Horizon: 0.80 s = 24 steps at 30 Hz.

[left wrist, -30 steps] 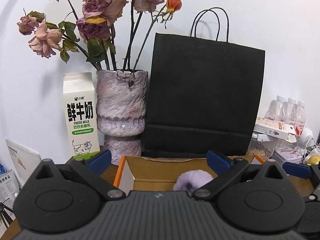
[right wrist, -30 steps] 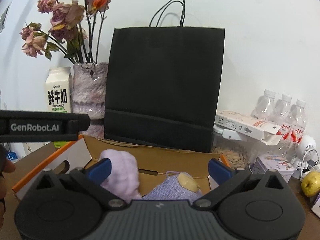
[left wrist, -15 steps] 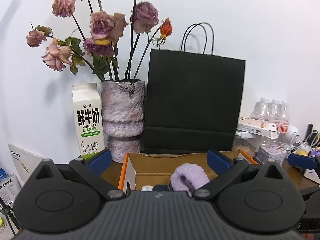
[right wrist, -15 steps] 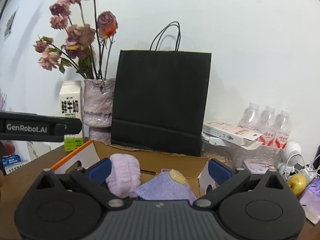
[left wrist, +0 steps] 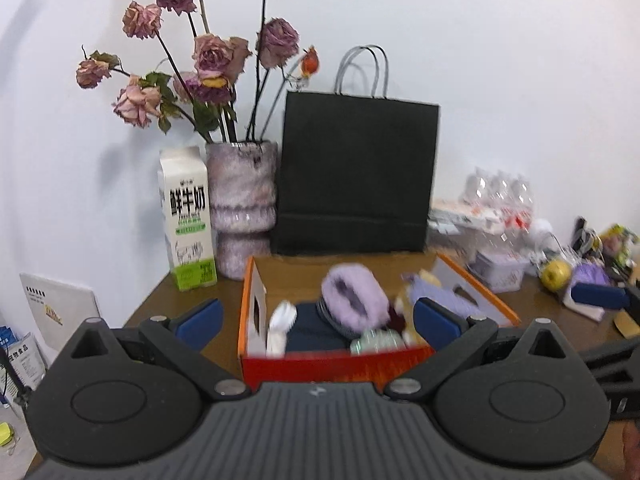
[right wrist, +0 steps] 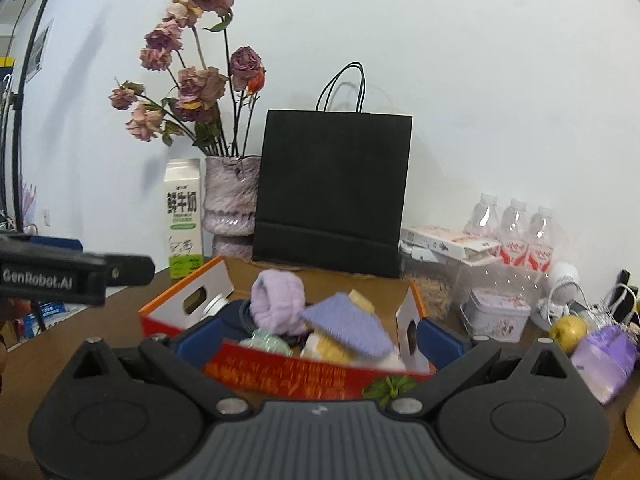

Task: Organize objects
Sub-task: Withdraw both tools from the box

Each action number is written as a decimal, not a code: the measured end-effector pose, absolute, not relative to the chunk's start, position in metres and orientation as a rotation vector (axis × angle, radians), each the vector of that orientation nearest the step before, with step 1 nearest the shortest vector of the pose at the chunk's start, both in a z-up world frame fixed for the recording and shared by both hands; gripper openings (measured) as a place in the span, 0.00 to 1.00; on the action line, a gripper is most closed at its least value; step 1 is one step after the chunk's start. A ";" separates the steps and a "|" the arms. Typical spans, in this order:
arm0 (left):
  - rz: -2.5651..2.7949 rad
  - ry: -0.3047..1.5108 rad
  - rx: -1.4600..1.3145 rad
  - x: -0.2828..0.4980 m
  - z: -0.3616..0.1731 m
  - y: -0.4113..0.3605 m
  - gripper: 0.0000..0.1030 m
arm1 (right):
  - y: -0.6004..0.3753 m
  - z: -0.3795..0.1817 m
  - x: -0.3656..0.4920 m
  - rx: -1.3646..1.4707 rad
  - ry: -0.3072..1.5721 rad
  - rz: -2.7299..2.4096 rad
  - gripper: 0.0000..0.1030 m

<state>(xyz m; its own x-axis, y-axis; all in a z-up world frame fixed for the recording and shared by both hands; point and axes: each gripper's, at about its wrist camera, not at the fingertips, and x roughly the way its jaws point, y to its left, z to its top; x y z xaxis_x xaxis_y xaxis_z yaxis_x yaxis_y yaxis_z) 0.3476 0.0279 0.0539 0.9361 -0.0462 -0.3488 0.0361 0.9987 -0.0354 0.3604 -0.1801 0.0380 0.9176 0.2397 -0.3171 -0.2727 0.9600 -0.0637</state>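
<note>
Both tongs are spread wide with nothing between the blue pads. The left tongs [left wrist: 318, 316] hang over the near edge of the box [left wrist: 332, 364], which sits on the brown surface [left wrist: 160, 312] in front of the black bag [left wrist: 354, 172]. The right tongs [right wrist: 320, 338] hang over the same box [right wrist: 280, 368] from its other side.

Inside the box lie a fluffy lilac roll [left wrist: 354, 300], a dark blue item [left wrist: 312, 334] under it, a white piece [left wrist: 280, 322] at the left wall and a lilac knitted cloth [right wrist: 346, 326] over something yellow [right wrist: 328, 350]. The left view is smeared by motion blur, so the small things at the box's near right corner cannot be made out. The box's near wall is partly hidden behind each tool body.

Behind stand a milk carton [left wrist: 186, 220] and a vase [left wrist: 242, 208] of dried roses [left wrist: 208, 64], touching or nearly so. Bottles [right wrist: 516, 232], a tin [right wrist: 496, 316] and an apple [right wrist: 568, 330] crowd the right; farther items there are cut off
</note>
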 end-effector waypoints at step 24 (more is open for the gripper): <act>-0.017 0.498 -0.017 0.196 0.021 0.023 1.00 | -0.205 0.010 0.216 -0.044 0.424 0.277 1.00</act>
<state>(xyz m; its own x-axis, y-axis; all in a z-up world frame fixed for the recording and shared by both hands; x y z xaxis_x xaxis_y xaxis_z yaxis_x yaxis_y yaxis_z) 0.1958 0.0225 0.0207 0.8784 -0.0204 -0.4774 0.0121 0.9997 -0.0204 0.2161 -0.2046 0.0095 0.8746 0.2561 -0.4116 -0.2743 0.9615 0.0154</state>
